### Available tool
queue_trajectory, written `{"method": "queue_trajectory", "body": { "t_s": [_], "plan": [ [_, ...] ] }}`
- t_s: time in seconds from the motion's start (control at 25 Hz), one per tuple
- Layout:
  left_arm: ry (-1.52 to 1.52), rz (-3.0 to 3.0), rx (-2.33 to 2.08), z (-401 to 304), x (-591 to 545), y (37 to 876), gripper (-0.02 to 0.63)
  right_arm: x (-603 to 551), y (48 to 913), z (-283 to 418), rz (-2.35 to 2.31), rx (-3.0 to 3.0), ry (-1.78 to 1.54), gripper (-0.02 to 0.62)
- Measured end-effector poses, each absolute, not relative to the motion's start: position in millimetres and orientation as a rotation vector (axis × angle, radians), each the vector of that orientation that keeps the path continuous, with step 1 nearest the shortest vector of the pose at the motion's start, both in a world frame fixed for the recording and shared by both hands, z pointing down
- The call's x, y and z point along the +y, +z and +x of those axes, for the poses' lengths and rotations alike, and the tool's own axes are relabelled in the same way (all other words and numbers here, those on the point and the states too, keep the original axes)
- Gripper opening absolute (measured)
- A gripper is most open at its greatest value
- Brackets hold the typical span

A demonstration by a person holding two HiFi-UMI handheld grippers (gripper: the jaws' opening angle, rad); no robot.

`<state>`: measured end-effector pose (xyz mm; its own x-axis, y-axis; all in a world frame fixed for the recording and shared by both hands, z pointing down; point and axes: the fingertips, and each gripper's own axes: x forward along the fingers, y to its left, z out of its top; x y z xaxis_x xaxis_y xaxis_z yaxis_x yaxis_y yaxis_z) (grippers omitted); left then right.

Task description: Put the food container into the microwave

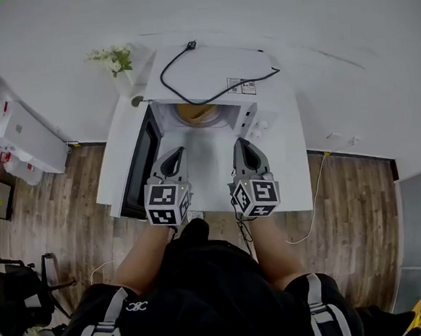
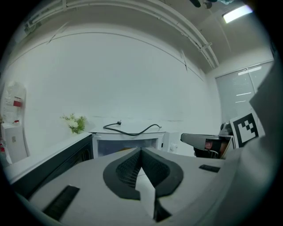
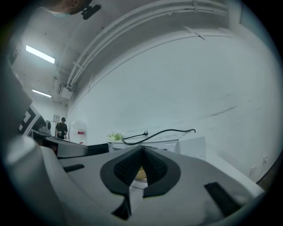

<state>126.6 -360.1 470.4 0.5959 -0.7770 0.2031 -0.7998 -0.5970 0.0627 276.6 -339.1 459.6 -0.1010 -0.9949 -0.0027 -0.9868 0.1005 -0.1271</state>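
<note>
The white microwave (image 1: 213, 68) stands on a white table (image 1: 296, 165) with its door (image 1: 140, 164) swung open to the left. Inside its cavity sits the tan food container (image 1: 196, 114), partly hidden under the microwave's top. My left gripper (image 1: 174, 153) and right gripper (image 1: 239, 144) hover side by side over the table, just in front of the opening and pointing at it. Both are shut with nothing between the jaws. In the left gripper view the shut tips (image 2: 141, 150) meet before the cavity. In the right gripper view the container (image 3: 140, 173) peeks through below the shut tips (image 3: 142, 149).
A black power cable (image 1: 219, 92) lies loose on the microwave's top. A small bunch of white flowers (image 1: 114, 59) stands at the table's back left corner. White equipment (image 1: 19, 135) sits against the wall to the left, above the wooden floor (image 1: 63, 226).
</note>
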Motion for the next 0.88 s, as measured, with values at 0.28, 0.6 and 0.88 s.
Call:
{"method": "queue_trajectory", "body": {
  "t_s": [0.28,0.6,0.88],
  "plan": [
    [0.251,2.683,-1.309,141,-348,473,0.012,-320,473,291,-2.072,2.216,-0.198,-0.003],
    [0.253,2.691,-1.313,147,-347,469,0.012,-317,469,291,-2.051,2.222,-0.201,-0.003],
    [0.285,2.698,-1.293,150,-348,475,0.012,-318,463,288,-2.03,2.229,-0.156,-0.003]
  ]
}}
